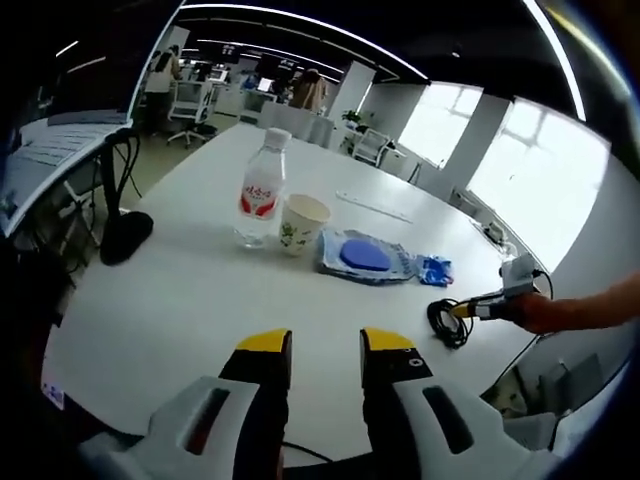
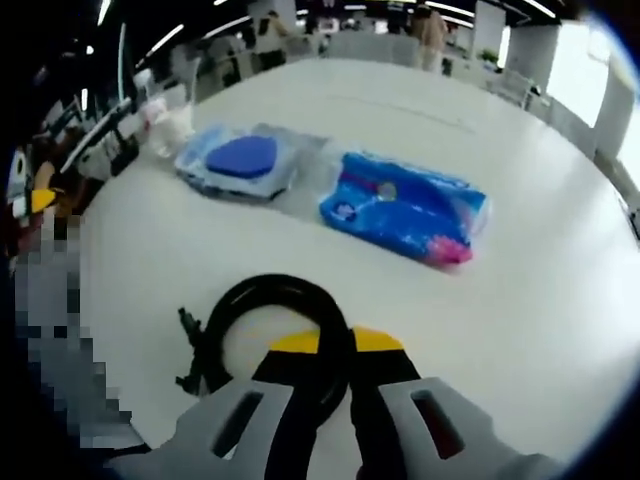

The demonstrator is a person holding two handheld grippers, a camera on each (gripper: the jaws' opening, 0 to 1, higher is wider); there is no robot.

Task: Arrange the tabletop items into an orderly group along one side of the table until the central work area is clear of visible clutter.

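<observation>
Black coiled cable (image 2: 262, 330) lying flat on white table (image 2: 560, 290), loop reaching away from right gripper (image 2: 335, 342), whose jaws are clamping its near rim. Blue tissue pack (image 2: 405, 208) lying beyond, long axis running across view. Left gripper (image 1: 326, 342) hovering over table, jaws apart, pointing toward water bottle (image 1: 261, 190) and paper cup (image 1: 300, 222), both standing upright.

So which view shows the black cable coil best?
The right gripper view: the black cable coil lies large and close, with the right hand-held gripper closed on its loop. In the left gripper view the coil is a small dark shape near the table edge, beside that hand-held gripper.
</observation>
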